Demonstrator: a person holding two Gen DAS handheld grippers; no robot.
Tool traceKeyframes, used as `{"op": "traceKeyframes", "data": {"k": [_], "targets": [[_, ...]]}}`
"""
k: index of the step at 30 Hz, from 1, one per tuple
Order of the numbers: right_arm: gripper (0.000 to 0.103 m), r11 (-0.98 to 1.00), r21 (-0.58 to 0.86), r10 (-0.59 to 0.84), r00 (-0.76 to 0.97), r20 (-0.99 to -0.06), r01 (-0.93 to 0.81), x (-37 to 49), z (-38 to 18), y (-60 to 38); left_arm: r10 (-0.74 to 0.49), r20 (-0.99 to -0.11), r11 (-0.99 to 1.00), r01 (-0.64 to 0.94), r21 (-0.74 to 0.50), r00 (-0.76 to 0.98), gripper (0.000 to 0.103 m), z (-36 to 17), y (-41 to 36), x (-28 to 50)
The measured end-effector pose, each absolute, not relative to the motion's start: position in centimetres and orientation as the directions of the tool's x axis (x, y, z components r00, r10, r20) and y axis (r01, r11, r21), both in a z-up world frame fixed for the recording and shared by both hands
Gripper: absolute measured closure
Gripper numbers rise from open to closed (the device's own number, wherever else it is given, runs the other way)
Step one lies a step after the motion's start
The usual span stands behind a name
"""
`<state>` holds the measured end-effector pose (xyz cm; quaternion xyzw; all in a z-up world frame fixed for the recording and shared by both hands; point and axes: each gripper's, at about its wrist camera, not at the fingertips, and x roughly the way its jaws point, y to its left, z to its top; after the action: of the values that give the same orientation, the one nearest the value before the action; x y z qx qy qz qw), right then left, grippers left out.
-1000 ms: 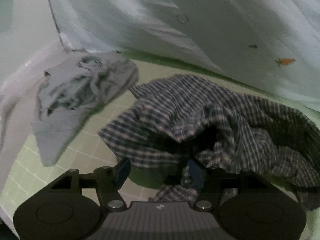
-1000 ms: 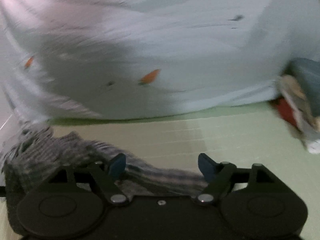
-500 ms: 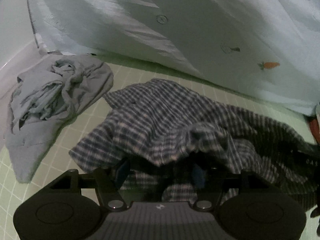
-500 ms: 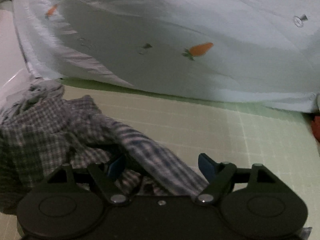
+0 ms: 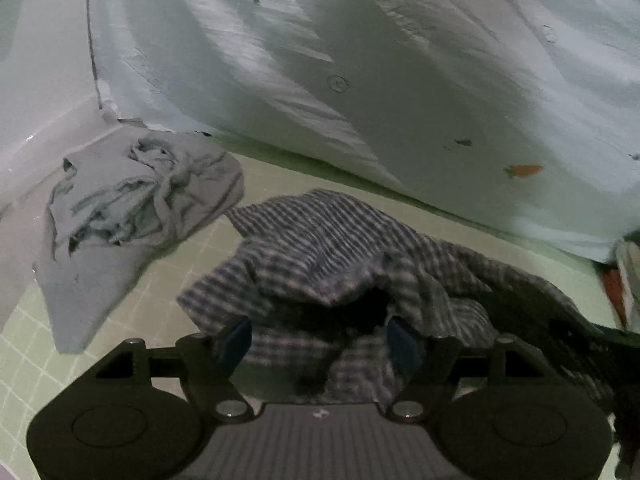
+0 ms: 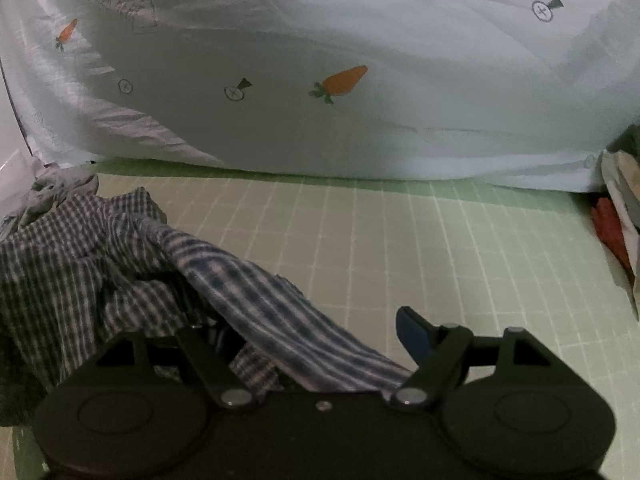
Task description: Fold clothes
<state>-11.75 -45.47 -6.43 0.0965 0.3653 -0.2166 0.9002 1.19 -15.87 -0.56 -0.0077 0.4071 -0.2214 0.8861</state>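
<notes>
Checked cloth fills the gap of both tools: your left tool [image 5: 320, 340] sits with its fingers spread wide, and the crumpled shirt [image 5: 340, 264] is heaped over and between them, so much that the fingertips are half buried; I cannot see any pinch on the fabric, so it reads as released rather than grasping. Your right tool [image 6: 320, 344] is likewise wide apart, with one sleeve-like strip of the same shirt [image 6: 256, 296] draped across its left finger while the right finger [image 6: 414, 334] stands bare over the green mat [image 6: 420, 248]. My guess is that you hold both low and near the heap to find two edges to spread the shirt flat, since it lies bunched on the mat, not yet laid out or folded. Just to the left of it a grey garment [image 5: 132, 208] lies rumpled, apart from the shirt. Behind both runs a pale sheet printed with carrots [image 6: 344, 80], and at the far right edge some reddish clothes [image 6: 612, 224] wait.
</notes>
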Motion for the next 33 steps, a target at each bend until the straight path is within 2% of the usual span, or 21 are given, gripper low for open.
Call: {"op": "traceKeyframes", "data": {"k": [3, 8, 10, 11, 12, 13, 14, 15, 16, 21, 26, 30, 33], "targets": [[0.023, 0.885, 0.021, -0.317, 0.633, -0.706, 0.466, -12.2, -6.6, -45.8, -0.433, -0.727, 0.877, 0.435, -0.204, 0.532, 0.023, -1.0, -16.3, 0.0], [0.023, 0.879, 0.051, -0.303, 0.636, -0.709, 0.475, -12.4, -6.6, -46.7, -0.425, -0.757, 0.872, 0.450, -0.194, 0.497, 0.023, -2.8, -17.6, -0.6], [0.028, 0.879, 0.059, -0.297, 0.640, -0.709, 0.473, -12.7, -6.6, -46.9, -0.402, -0.769, 0.882, 0.435, -0.180, 0.497, 0.025, -3.2, -17.4, -0.6], [0.035, 0.881, 0.061, -0.291, 0.640, -0.711, 0.469, -12.8, -6.6, -47.0, -0.384, -0.778, 0.890, 0.423, -0.169, 0.498, 0.030, -3.4, -17.2, -0.6], [0.041, 0.883, 0.064, -0.286, 0.640, -0.714, 0.466, -13.0, -6.7, -47.0, -0.366, -0.786, 0.898, 0.410, -0.158, 0.499, 0.047, -3.6, -16.9, -0.5], [0.059, 0.884, 0.067, -0.280, 0.640, -0.716, 0.462, -13.1, -6.8, -47.1, -0.348, -0.794, 0.906, 0.398, -0.147, 0.499, 0.060, -3.8, -16.7, -0.5], [0.081, 0.886, 0.069, -0.275, 0.640, -0.718, 0.459, -13.3, -6.8, -47.2, -0.330, -0.801, 0.913, 0.386, -0.135, 0.499, 0.088, -3.9, -16.5, -0.5], [0.091, 0.886, 0.086, -0.263, 0.645, -0.718, 0.456, -13.7, -7.0, -47.3, -0.311, -0.809, 0.919, 0.373, -0.124, 0.499, 0.098, -4.1, -16.2, -0.4], [0.101, 0.885, 0.103, -0.250, 0.650, -0.717, 0.454, -14.1, -7.1, -47.5, -0.293, -0.816, 0.926, 0.361, -0.112, 0.499, 0.099, -4.3, -16.0, -0.4], [0.102, 0.850, 0.117, -0.295, 0.650, -0.701, 0.513, -17.5, -6.3, -47.7, -0.199, -0.847, 0.953, 0.299, -0.051, 0.493, 0.101, -5.1, -14.8, -0.2], [0.102, 0.819, 0.011, -0.412, 0.600, -0.686, 0.574, -23.2, -4.6, -46.6, -0.133, -0.864, 0.970, 0.244, -0.012, 0.485, 0.100, -4.9, -12.8, -2.2], [0.102, 0.763, 0.033, -0.457, 0.575, -0.678, 0.645, -27.2, -3.0, -46.4, -0.163, -0.829, 0.969, 0.246, -0.033, 0.534, 0.100, -2.0, -12.6, -3.4], [0.102, 0.747, 0.010, -0.522, 0.595, -0.611, 0.665, -27.9, -0.1, -46.6, -0.209, -0.738, 0.953, 0.304, -0.005, 0.641, 0.100, 2.6, -14.2, -2.8]]}}
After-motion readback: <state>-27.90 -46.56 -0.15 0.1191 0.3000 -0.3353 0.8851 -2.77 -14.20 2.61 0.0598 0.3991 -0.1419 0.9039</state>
